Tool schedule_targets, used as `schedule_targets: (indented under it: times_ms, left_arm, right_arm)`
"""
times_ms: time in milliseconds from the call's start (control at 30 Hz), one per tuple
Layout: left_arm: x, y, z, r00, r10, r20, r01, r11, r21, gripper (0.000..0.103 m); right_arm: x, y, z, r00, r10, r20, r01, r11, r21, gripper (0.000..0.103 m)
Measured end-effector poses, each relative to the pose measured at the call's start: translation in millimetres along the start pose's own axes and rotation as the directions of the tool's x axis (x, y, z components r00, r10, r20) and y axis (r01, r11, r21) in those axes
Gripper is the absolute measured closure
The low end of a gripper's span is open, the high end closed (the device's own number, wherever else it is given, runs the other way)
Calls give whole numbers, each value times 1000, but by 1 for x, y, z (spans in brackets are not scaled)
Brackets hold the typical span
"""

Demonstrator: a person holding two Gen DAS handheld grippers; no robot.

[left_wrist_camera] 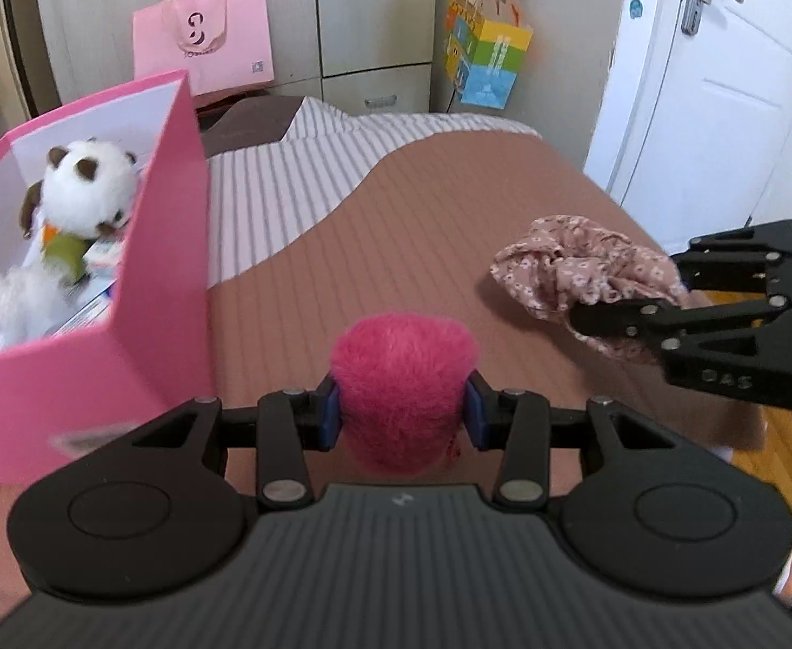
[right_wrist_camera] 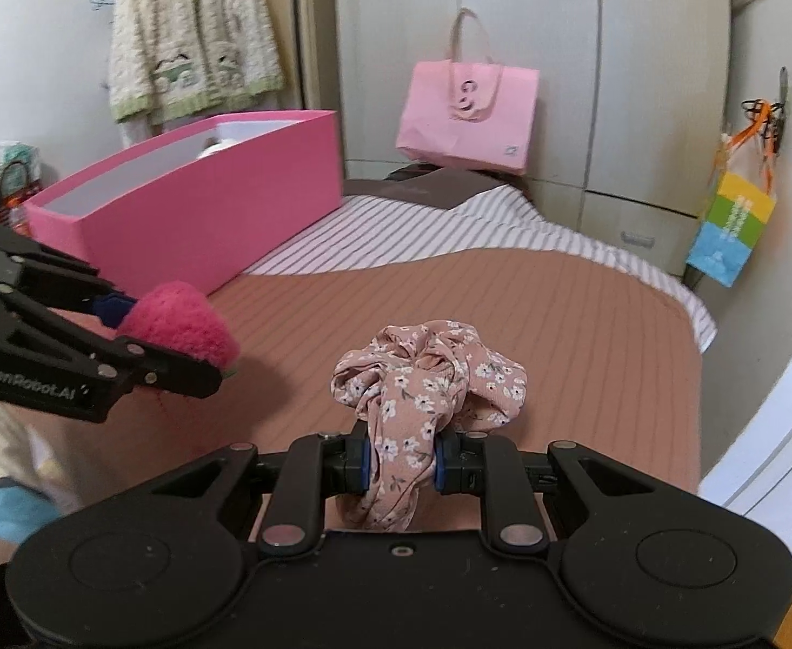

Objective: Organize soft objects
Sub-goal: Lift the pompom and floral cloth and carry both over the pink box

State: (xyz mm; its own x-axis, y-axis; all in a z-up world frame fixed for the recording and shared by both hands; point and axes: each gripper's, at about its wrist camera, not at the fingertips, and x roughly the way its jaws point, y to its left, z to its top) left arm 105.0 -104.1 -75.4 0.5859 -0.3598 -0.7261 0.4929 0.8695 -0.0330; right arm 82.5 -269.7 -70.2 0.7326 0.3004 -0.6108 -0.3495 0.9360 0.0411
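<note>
My left gripper (left_wrist_camera: 402, 414) is shut on a fuzzy magenta felt ball (left_wrist_camera: 404, 378), held above the brown bedspread (left_wrist_camera: 423, 249); the same ball (right_wrist_camera: 179, 324) shows at the left of the right wrist view. My right gripper (right_wrist_camera: 401, 465) is shut on a pink floral scrunchie (right_wrist_camera: 428, 373), which also appears at the right of the left wrist view as the scrunchie (left_wrist_camera: 574, 270). An open pink box (left_wrist_camera: 125, 324) stands on the bed to the left and holds a white and brown plush toy (left_wrist_camera: 85, 189). The box (right_wrist_camera: 206, 200) lies ahead and left of the right gripper.
A pink paper bag (right_wrist_camera: 466, 113) leans against the wardrobe behind the bed. A colourful gift bag (right_wrist_camera: 731, 227) hangs on the right. A white door (left_wrist_camera: 720, 81) stands beyond the bed's right edge. A knitted cardigan (right_wrist_camera: 190, 38) hangs on the left wall.
</note>
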Motion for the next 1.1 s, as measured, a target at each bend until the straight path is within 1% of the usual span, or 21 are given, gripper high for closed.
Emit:
schedule_targets:
  times_ms: [100,233,300,433,500,567,633,767,900,1000,1100]
  left_arm:
    - [-11,8,-12,1000,-21,-24,20,1000,-5,61]
    - [-29,19,-26,999,-19,-47,18,1000,-6,61]
    - [-37,26,-31,997,-35,-74,34,999,-17,61]
    - [-59,42,-41,990,-88,-107,82,995,-58,61]
    - [-72,52,-44,988,-114,-104,106,991,-83,61]
    - [-87,62,-46,988,-127,-86,118,988,-101,61]
    - [-102,71,-46,991,-119,-53,113,988,-108,61]
    - [-130,90,-39,996,-82,35,85,990,-109,61]
    - [-141,114,-28,991,-40,127,58,988,-145,61]
    - [-141,133,-18,984,13,178,17,986,-168,61]
    - [-135,153,-5,978,47,203,-7,981,-191,61]
  right_arm:
    - [-9,14,-4,999,40,-9,-41,999,-15,81]
    - [-18,32,-3,995,91,-39,-92,995,-37,81]
    - [-23,41,2,988,137,-64,-140,989,-44,81]
    - [-30,60,16,962,251,-105,-257,965,-50,81]
    - [-32,70,25,944,308,-115,-315,948,-44,81]
    - [-34,79,34,928,355,-111,-360,932,-34,80]
    - [-37,90,44,917,387,-94,-391,919,-37,80]
    - [-38,109,65,897,439,-47,-441,896,-50,80]
    - [-28,126,94,879,476,17,-473,877,-81,80]
    - [-12,141,121,884,463,65,-455,884,-111,80]
    - [8,150,146,891,444,95,-434,894,-109,79]
